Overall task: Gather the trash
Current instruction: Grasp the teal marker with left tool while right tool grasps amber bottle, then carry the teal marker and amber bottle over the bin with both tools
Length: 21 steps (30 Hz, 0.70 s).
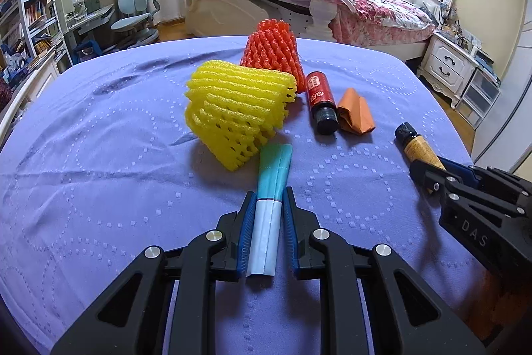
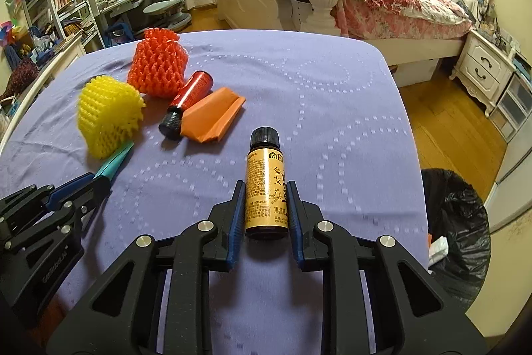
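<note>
While both are resting on the purple counter (image 1: pixel 99 155), left gripper (image 1: pixel 269 198) clenching teal packet (image 1: pixel 271 188), right gripper (image 2: pixel 266 188) clamping yellow bottle (image 2: pixel 264 182).

A yellow foam net (image 1: pixel 237 108) is lying on its side on the purple-covered worktop (image 1: pixel 99 155), and an orange foam net (image 1: pixel 274 54) is standing just behind it. A red bottle (image 1: pixel 319 102) with a black cap is lying next to them, cap toward the camera, with a folded orange paper (image 1: pixel 355 115) touching its right side. A flat teal and white wrapper (image 1: pixel 271 198) is lying in front of the yellow net, its near end sitting between the left claw's pads. A gold-labelled bottle (image 2: pixel 266 185) with a black cap is lying apart to the right, its body sitting pinched between the right claw's pads. A black-lined trash bin (image 2: pixel 465 222) is standing on the floor beside the worktop
</note>
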Each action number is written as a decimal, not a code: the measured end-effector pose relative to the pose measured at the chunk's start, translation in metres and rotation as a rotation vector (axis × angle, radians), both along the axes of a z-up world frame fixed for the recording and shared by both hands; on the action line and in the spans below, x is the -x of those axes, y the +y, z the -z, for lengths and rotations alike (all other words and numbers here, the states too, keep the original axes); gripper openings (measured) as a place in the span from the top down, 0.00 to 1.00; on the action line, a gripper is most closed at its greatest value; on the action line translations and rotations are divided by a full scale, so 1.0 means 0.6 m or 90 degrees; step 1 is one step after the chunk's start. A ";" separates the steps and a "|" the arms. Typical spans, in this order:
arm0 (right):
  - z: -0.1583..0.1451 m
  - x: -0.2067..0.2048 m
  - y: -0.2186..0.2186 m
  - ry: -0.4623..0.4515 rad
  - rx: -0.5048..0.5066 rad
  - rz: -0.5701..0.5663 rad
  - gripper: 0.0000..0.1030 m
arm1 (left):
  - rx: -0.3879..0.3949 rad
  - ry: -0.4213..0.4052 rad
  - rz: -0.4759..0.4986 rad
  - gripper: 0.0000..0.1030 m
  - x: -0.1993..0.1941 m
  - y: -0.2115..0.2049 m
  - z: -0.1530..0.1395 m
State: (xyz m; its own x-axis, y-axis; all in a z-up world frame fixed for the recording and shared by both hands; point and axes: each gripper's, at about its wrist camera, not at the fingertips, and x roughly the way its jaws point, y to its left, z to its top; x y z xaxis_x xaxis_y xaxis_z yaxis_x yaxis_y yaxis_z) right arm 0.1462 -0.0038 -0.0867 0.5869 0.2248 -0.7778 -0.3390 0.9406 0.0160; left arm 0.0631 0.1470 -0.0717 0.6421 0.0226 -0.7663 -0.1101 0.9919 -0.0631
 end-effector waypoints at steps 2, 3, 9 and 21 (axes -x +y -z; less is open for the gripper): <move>-0.001 0.008 -0.006 0.002 -0.008 0.001 0.77 | 0.001 -0.001 0.003 0.81 0.006 -0.002 -0.001; -0.001 0.010 -0.008 0.003 -0.010 0.001 0.77 | 0.003 -0.002 0.003 0.81 0.008 -0.002 -0.001; -0.003 0.047 -0.033 0.002 -0.031 0.009 0.77 | 0.010 -0.006 0.009 0.81 0.021 -0.009 -0.003; -0.020 0.091 -0.098 -0.026 -0.055 0.047 0.77 | -0.002 -0.033 0.046 0.82 0.044 -0.061 -0.019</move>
State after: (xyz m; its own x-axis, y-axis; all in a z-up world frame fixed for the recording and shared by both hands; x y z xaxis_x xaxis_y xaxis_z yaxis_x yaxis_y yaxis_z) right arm 0.0914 -0.0625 -0.0748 0.6351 0.2453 -0.7324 -0.2716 0.9586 0.0855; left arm 0.0370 0.1102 -0.0604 0.6811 -0.0227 -0.7319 -0.0356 0.9973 -0.0641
